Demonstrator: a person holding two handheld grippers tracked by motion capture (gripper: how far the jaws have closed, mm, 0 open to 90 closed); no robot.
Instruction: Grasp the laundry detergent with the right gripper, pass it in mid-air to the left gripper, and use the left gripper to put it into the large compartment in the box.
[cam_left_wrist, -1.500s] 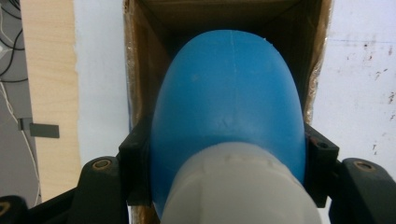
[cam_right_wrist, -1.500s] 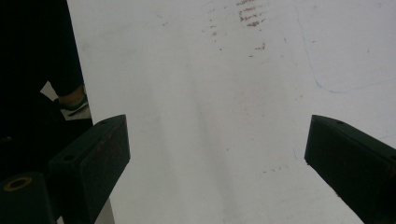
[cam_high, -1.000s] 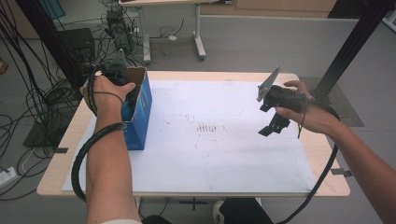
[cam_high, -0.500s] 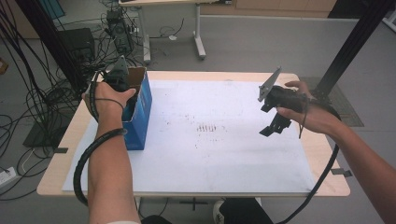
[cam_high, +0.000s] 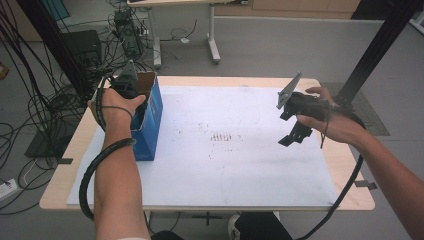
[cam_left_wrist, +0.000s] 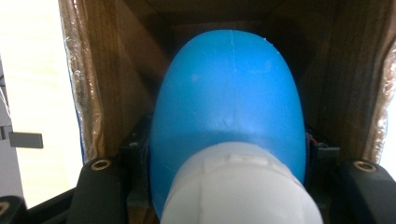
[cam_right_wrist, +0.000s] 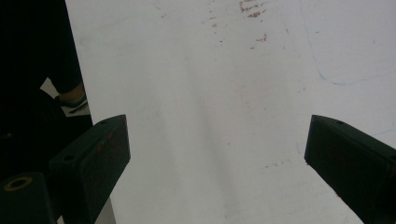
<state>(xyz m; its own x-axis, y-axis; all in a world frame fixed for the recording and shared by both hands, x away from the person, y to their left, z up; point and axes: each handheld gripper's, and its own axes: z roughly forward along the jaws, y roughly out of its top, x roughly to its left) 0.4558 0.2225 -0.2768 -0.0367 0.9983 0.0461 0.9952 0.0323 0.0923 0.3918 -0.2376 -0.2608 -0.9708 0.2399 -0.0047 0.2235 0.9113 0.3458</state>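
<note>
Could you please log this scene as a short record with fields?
Surface: table under a white sheet
Box: blue box, open top, at the table's left edge
Left gripper: inside the box, shut on a blue bottle with a white cap
Right gripper: open, nothing held, above the sheet

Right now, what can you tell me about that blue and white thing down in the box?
The blue and white thing is rounded like an egg, smooth and plastic-looking, blue on its far end with a faint seam line, white at the near end. It points down into the brown cardboard inside of the blue box. The left tool is shut on it, black jaws pressing both its sides.
</note>
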